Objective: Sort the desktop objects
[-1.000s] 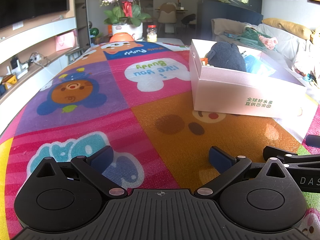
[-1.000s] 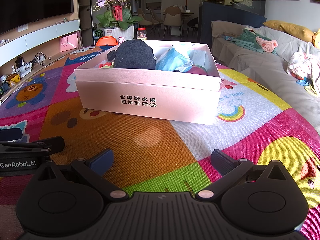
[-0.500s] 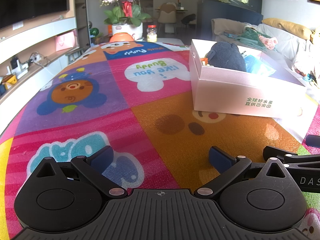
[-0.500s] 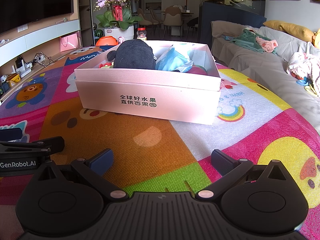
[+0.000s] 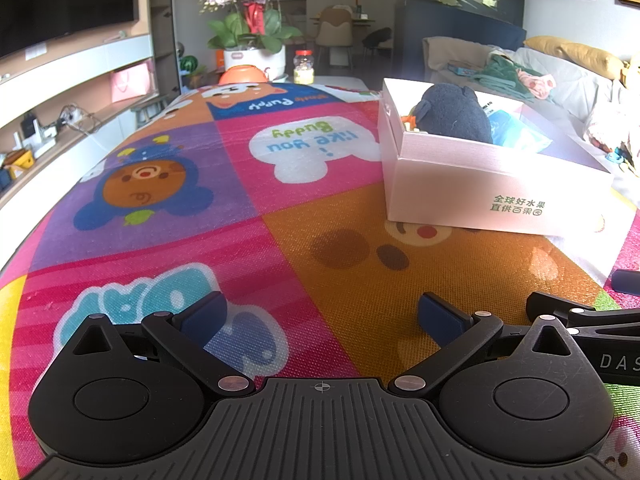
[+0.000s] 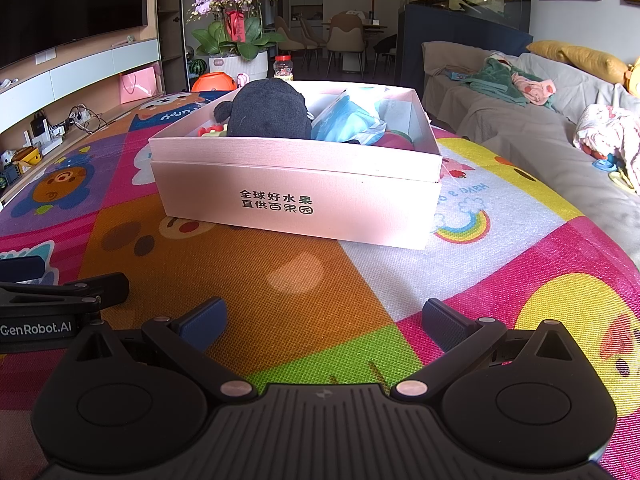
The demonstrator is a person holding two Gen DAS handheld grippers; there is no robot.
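Note:
A pink cardboard box (image 6: 296, 196) stands on the colourful play mat (image 6: 280, 288); it also shows at the right of the left wrist view (image 5: 472, 192). Inside lie a dark plush toy (image 6: 266, 110), a blue packet (image 6: 348, 124) and small items half hidden. The plush also shows in the left wrist view (image 5: 454, 114). My left gripper (image 5: 322, 318) is open and empty, low over the mat, left of the box. My right gripper (image 6: 324, 320) is open and empty, in front of the box. Each gripper's side shows in the other's view.
A potted orchid (image 6: 236, 40), an orange bowl (image 6: 212, 80) and a jar (image 6: 283, 67) stand beyond the mat's far end. A sofa with clothes (image 6: 520, 92) runs along the right. A TV shelf (image 5: 60, 80) runs along the left.

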